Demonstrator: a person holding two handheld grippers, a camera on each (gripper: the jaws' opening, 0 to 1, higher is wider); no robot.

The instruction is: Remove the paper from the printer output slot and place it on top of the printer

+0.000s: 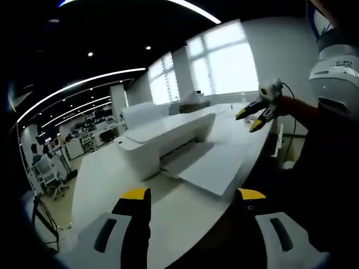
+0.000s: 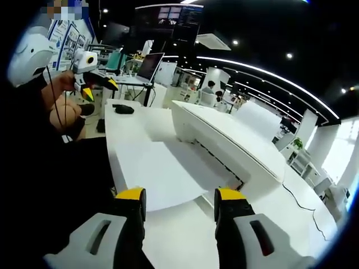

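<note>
On the white table point(image 1: 112, 174) sits one white printer point(image 1: 168, 131), and one sheet of paper point(image 1: 216, 168) lies in front of it, its inner edge at the output slot and the rest spread flat over the tabletop toward the person. Seen from the right gripper view, the paper point(image 2: 154, 171) lies straight ahead of the right gripper point(image 2: 179, 196), its near edge just beyond the yellow jaw tips, and its long axis seems to run away from the slot, out toward the table's edge; the printer point(image 2: 230, 137) stretches across the far side of the sheet, its flat top free to take the paper. The right gripper's jaws stand wide apart and hold nothing. From the left gripper view, the left gripper point(image 1: 193, 196) is also spread wide and empty, hanging back over the near table with the sheet ahead of it and somewhat to the right. Each tool appears in the other's camera, raised in the air well off the paper: the right gripper point(image 1: 257, 115) and the left gripper point(image 2: 95, 84). By my judgement the right gripper is nearer the sheet's free edge. Count: two grippers, one printer, one sheet.
</note>
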